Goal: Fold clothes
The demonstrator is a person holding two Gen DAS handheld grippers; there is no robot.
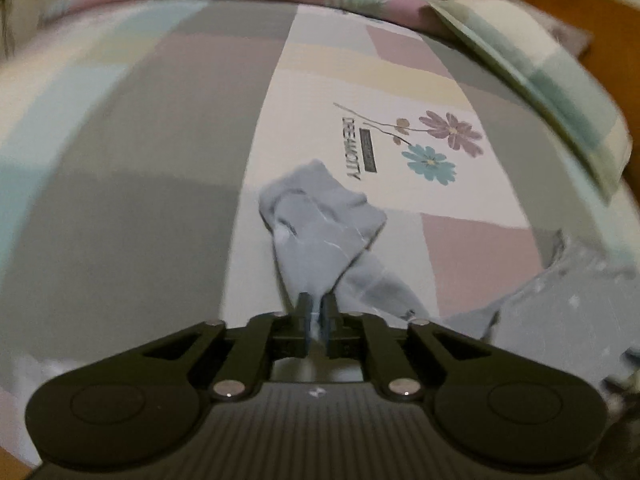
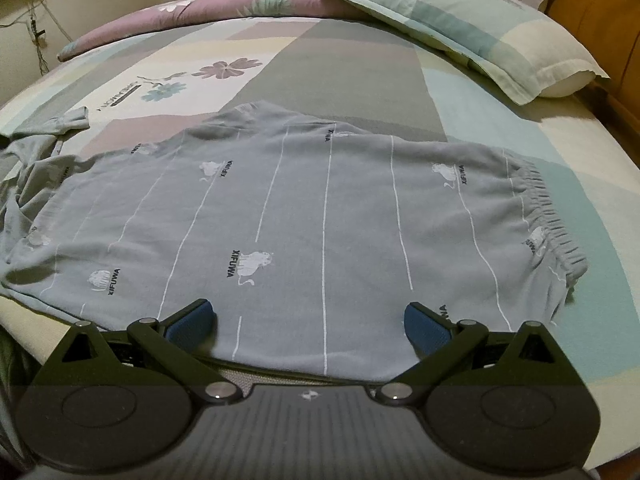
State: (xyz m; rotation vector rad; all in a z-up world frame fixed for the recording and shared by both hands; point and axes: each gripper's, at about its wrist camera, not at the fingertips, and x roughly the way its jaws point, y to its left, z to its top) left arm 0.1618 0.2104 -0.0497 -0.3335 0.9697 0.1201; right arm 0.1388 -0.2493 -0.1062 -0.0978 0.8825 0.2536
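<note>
Grey-blue pyjama trousers (image 2: pixel 320 208) with white stripes and cat prints lie spread on the bed, their elastic waistband (image 2: pixel 548 216) at the right. My right gripper (image 2: pixel 308 322) stands open over the near edge of the cloth, with its blue pads (image 2: pixel 192 320) wide apart. The trousers' left end (image 2: pixel 40 140) is bunched up. In the left wrist view my left gripper (image 1: pixel 316 320) is shut on a pinch of that grey-blue cloth (image 1: pixel 324 224), which trails from the pads over the sheet. More of the garment (image 1: pixel 560 320) shows at the lower right.
The bed sheet (image 2: pixel 340 64) is a pastel patchwork with a flower print (image 1: pixel 436 144). A checked pillow (image 2: pixel 480 28) lies at the back right, against a wooden headboard (image 2: pixel 592 12). A rolled purple quilt (image 2: pixel 180 16) runs along the far edge.
</note>
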